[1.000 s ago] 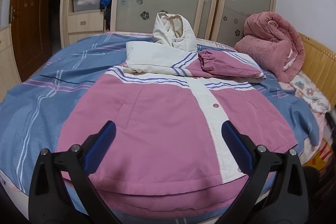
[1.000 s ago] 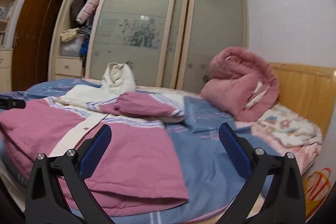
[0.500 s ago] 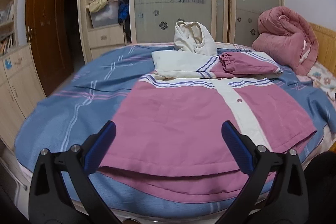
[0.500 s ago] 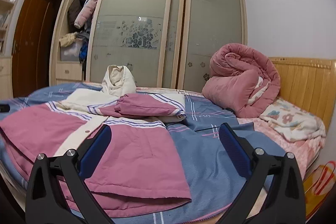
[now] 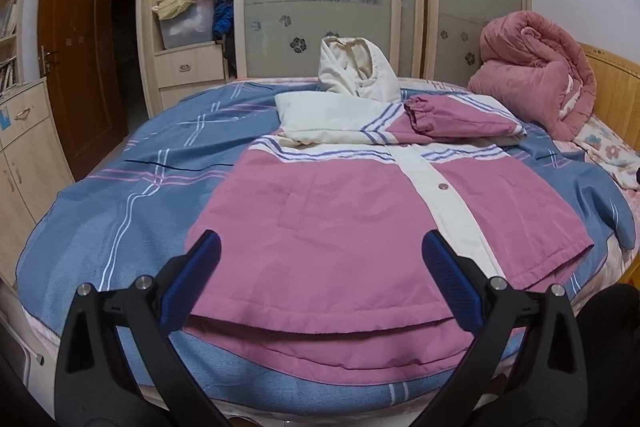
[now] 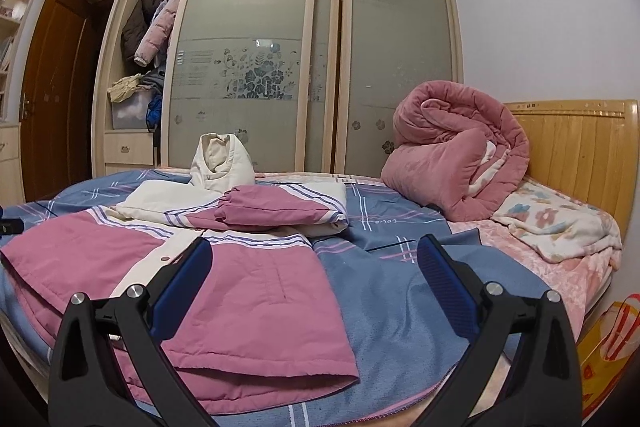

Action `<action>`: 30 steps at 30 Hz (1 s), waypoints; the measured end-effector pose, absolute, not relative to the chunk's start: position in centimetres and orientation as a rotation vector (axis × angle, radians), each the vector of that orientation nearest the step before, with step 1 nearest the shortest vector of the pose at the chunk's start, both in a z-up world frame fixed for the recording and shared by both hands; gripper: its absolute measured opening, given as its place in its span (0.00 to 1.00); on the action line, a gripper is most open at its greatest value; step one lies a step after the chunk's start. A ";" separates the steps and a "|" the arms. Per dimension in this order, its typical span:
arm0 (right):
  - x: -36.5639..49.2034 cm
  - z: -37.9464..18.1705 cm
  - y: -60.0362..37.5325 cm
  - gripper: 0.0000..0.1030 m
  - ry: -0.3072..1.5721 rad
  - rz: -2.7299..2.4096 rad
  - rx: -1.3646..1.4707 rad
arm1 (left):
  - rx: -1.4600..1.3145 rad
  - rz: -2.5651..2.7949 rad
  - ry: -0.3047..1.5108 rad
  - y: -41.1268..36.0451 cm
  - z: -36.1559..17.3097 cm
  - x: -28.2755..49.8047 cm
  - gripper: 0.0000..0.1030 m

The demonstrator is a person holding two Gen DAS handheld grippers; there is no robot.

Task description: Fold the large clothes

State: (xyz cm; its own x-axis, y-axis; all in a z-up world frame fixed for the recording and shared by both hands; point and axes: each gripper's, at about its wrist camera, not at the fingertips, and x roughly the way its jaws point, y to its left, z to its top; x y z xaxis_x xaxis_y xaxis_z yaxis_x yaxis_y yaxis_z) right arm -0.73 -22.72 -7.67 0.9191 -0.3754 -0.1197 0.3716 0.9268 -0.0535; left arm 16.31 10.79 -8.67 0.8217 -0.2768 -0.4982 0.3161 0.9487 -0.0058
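Observation:
A large pink and white hooded jacket (image 5: 340, 219) lies front up on the bed, its hem toward me. Both sleeves (image 5: 452, 115) are folded across the chest and the white hood (image 5: 356, 71) stands up at the far end. My left gripper (image 5: 320, 267) is open and empty, hovering above the hem near the jacket's left half. In the right wrist view the jacket (image 6: 248, 291) lies at lower left. My right gripper (image 6: 316, 279) is open and empty, above the jacket's right hem corner and the sheet.
A blue striped sheet (image 5: 120, 195) covers the bed. A rolled pink quilt (image 6: 456, 155) and a floral blanket (image 6: 560, 223) lie by the wooden headboard (image 6: 580, 143). A wardrobe with sliding doors (image 6: 256, 67) stands behind. A yellow bag (image 6: 608, 339) sits by the bed.
Both grippers have pulled back and risen a little from the jacket, so more of the bed shows. The left view has swung left. The jacket has not moved.

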 end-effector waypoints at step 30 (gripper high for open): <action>-0.4 -8.2 -27.5 0.99 0.115 -0.375 0.162 | -0.160 -0.738 1.073 -14.4 -9.8 49.4 0.77</action>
